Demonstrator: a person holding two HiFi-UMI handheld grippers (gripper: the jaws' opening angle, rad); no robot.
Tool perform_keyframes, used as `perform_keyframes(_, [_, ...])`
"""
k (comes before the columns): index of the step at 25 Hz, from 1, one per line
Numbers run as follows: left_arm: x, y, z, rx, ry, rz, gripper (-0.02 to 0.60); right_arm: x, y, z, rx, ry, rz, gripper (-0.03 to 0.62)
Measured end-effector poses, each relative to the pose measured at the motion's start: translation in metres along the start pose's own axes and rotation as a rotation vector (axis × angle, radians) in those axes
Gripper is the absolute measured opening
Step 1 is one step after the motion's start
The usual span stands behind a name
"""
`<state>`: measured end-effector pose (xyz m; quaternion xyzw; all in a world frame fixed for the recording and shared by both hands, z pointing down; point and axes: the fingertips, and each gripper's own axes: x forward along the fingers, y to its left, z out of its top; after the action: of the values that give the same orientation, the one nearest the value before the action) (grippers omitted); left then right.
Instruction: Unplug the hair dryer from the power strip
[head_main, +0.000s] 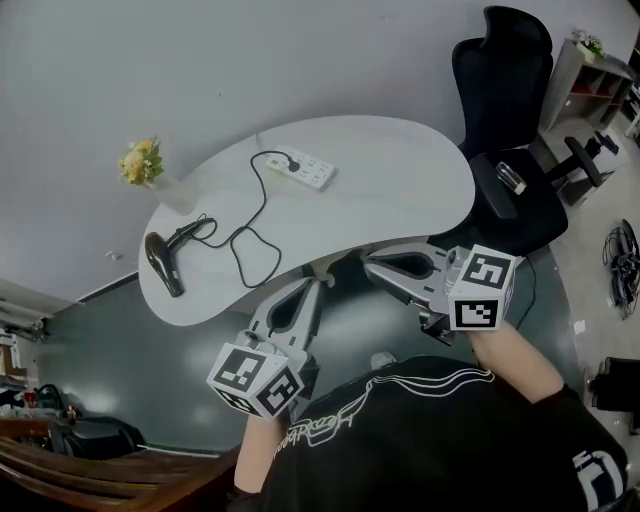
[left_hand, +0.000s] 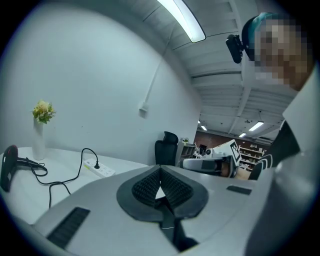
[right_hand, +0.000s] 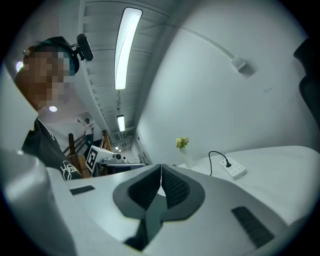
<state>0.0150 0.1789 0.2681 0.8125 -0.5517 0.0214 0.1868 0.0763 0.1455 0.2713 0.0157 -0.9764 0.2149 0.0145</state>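
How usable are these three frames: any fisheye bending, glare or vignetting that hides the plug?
Head view: evenly lit and sharp, fisheye bows the white table, plug in the power strip readable. Left gripper view: dark round vignette, ceiling light blown out, plug small but clear. Right gripper view: same vignette, long ceiling lamp glaring, plug tiny yet visible.

Hair dryer (head_main: 163, 262) left of power strip (head_main: 300, 169) on table (head_main: 400, 190).

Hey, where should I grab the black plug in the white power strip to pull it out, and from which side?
Grip the plug by its stubby black body, not its cord. It stands up from the top face of the power strip, which lies flat on the table, so coming down from above and pulling straight up looks best.
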Motion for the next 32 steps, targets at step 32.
perform_keyframes(32, [0.228, 0.302, 0.005, 0.055, 0.214, -0.002, 0.006, 0.185, -0.299, 0.006, 0.047, 0.197, -0.260, -0.002])
